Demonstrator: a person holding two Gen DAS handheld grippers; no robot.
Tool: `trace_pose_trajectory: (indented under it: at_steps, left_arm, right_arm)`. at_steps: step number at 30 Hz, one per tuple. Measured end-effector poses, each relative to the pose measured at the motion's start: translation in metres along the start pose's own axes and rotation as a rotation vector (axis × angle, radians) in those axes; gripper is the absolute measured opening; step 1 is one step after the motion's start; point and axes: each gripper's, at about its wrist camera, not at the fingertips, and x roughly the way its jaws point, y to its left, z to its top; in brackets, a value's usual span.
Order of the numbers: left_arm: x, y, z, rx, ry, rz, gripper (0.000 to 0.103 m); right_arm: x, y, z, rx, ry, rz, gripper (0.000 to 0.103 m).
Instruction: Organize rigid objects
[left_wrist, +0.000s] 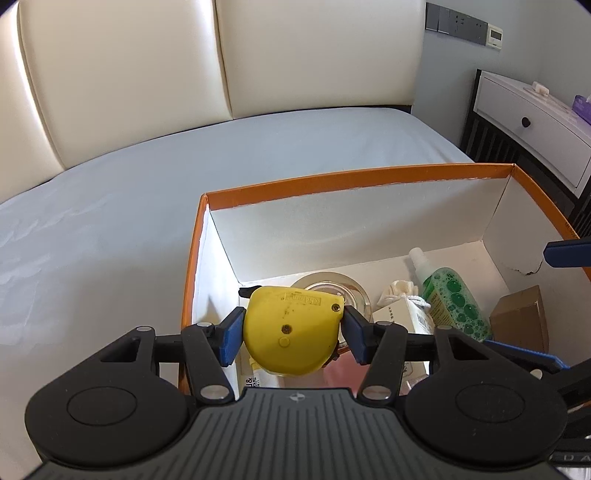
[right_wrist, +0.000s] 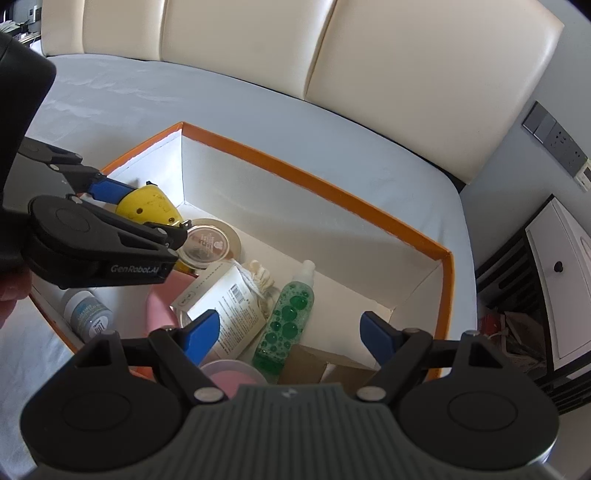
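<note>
Step in hand, by my reading: placing the yellow tape measure (left_wrist: 291, 332) into the orange-rimmed box (left_wrist: 354, 179) on the bed (left_wrist: 147, 177). Left hand-held gripper (left_wrist: 291, 334) has both blue pads pressed against the case sides, holding it above the box's near-left corner, over a round glass jar (right_wrist: 210, 242). Gripper reaches in level from the left edge, fingers pointing toward the headboard. Right hand-held gripper (right_wrist: 291, 332) is spread wide and holds nothing, poised above the near side of the box, over the green bubble-patterned spray bottle (right_wrist: 288, 314) and white carton (right_wrist: 221, 306). Next move likely calls for lowering into a free gap beside the jar, then releasing; contents are crowded, so clearance looks tight.
</note>
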Motion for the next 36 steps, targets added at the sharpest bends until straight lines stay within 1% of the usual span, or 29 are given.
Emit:
trace_pose_trajectory:
  at_steps: [6, 11, 18, 23, 30, 33, 36]
  left_arm:
    - [-0.007, -0.001, 0.000, 0.007, -0.044, 0.018, 0.071]
    - [-0.024, 0.001, 0.001, -0.009, -0.090, 0.010, 0.071]
    - [-0.060, 0.002, 0.002, -0.031, -0.156, -0.014, 0.071]
    - [-0.089, 0.003, 0.004, -0.066, -0.219, -0.029, 0.071]
    - [-0.131, -0.001, 0.000, -0.107, -0.338, -0.032, 0.071]
    - [-0.145, -0.002, -0.005, -0.124, -0.363, -0.041, 0.071]
    - [-0.157, -0.001, -0.012, -0.156, -0.386, -0.050, 0.071]
  right_arm:
    - [-0.006, -0.002, -0.002, 0.002, -0.005, 0.001, 0.082]
    - [-0.008, -0.005, -0.005, 0.016, -0.001, -0.010, 0.082]
    - [-0.029, -0.004, -0.004, 0.021, -0.031, -0.018, 0.082]
    - [-0.053, -0.006, -0.004, 0.032, -0.079, -0.027, 0.082]
    - [-0.092, -0.012, -0.010, 0.091, -0.164, -0.019, 0.082]
    - [-0.107, -0.012, -0.014, 0.109, -0.199, -0.039, 0.082]
    - [-0.121, -0.014, -0.019, 0.134, -0.238, -0.053, 0.085]
